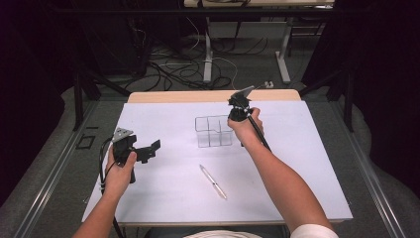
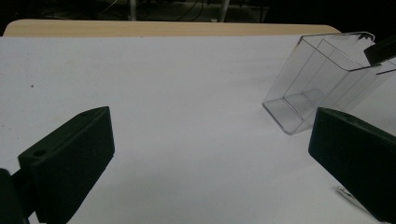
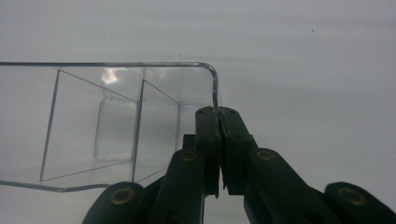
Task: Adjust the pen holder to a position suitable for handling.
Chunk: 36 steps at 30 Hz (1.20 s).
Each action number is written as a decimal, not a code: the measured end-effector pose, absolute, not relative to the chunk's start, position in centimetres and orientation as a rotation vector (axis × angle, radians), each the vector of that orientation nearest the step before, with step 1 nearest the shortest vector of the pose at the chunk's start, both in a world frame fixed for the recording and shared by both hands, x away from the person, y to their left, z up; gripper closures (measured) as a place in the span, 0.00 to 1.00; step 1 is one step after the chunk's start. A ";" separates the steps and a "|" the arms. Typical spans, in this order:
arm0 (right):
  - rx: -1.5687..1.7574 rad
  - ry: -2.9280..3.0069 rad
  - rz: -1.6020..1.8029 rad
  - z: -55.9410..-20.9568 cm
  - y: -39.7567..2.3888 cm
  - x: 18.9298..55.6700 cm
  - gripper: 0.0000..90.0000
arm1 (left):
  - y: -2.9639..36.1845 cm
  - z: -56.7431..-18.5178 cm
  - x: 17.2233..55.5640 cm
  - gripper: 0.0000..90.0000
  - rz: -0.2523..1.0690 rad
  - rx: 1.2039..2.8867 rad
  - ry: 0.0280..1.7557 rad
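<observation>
Two grippers, one clear divided organizer pinched by its wall.

Right gripper (image 3: 218, 114) clamps its jaws on the thin side wall of the clear compartment organizer (image 1: 213, 131), which sits tilted just ahead of and left of those jaws; left gripper (image 2: 205, 154) hangs wide and empty, the organizer well ahead to its right, a pen (image 1: 213, 182) lying apart on the white table (image 1: 307, 198). Slick plastic and a narrow bite could let the box slip or topple if swung quickly.

A white table top (image 1: 163, 198) with a light wooden far edge (image 1: 198, 96) is set on grey carpet (image 1: 59, 148). Beyond it, tangled cables (image 1: 168, 69) and white desk legs (image 1: 208, 54) are seen, flanked by dark curtains (image 1: 381, 74).
</observation>
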State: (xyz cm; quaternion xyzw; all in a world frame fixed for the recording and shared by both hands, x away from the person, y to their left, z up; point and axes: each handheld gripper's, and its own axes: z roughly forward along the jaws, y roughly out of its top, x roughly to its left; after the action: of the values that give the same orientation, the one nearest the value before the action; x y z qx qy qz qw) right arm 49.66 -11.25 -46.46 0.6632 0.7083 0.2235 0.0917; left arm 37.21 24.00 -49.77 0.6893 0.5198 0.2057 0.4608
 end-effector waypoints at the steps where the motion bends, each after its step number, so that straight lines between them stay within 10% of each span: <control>1: 1.961 2.116 0.659 -46.5 -11.4 49.6 0.98 | 24.0 -49.8 37.2 0.00 0.506 1.696 1.279; 36: 2.059 2.137 0.683 -46.3 -12.3 48.9 0.96 | 23.9 -49.9 37.3 0.00 0.509 1.704 1.274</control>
State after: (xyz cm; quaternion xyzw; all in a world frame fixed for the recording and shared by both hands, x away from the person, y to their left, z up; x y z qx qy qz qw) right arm 48.92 -12.34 -46.26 0.6755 0.7009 0.2240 0.0484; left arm 37.28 23.89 -49.87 0.6920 0.5175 0.2067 0.4589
